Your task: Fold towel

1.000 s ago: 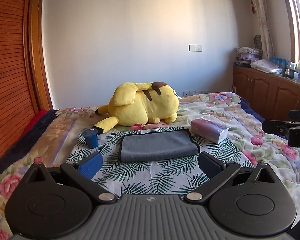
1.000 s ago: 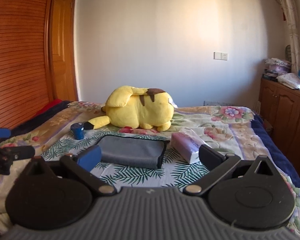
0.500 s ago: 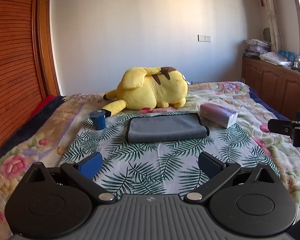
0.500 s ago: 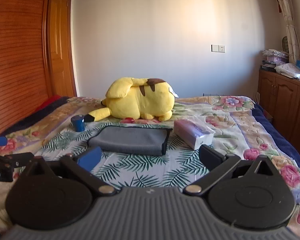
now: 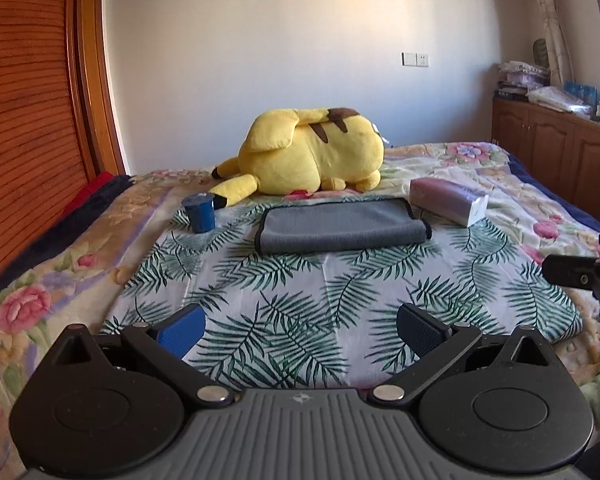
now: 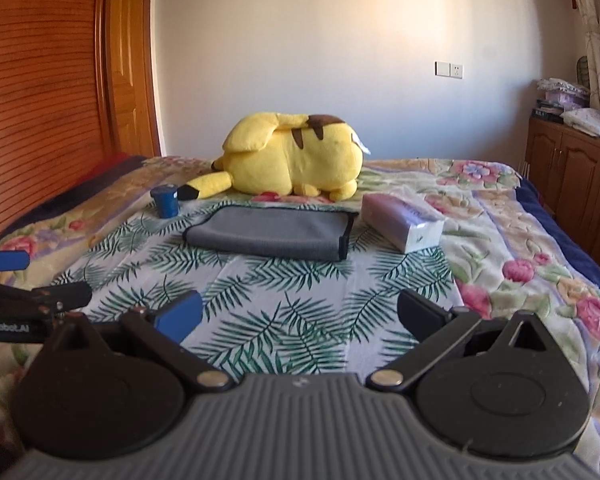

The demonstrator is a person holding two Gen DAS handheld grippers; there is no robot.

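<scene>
A grey towel [image 5: 340, 226] lies folded in a flat rectangle on the palm-leaf cloth [image 5: 300, 292] on the bed; it also shows in the right wrist view [image 6: 272, 232]. My left gripper [image 5: 300, 326] is open and empty, well short of the towel. My right gripper [image 6: 300, 312] is open and empty too, also back from the towel. The right gripper's fingers show at the right edge of the left wrist view [image 5: 580, 276]. The left gripper's fingers show at the left edge of the right wrist view [image 6: 32, 300].
A yellow plush toy [image 5: 308, 152] lies behind the towel. A blue cup [image 5: 199, 212] stands at the towel's left, a tissue pack [image 5: 448, 200] at its right. A wooden wardrobe [image 5: 28, 120] is on the left, cabinets [image 5: 560, 152] on the right.
Both grippers have drawn back from the towel, which now looks farther away in both views. The towel has not moved. Both stay open.
</scene>
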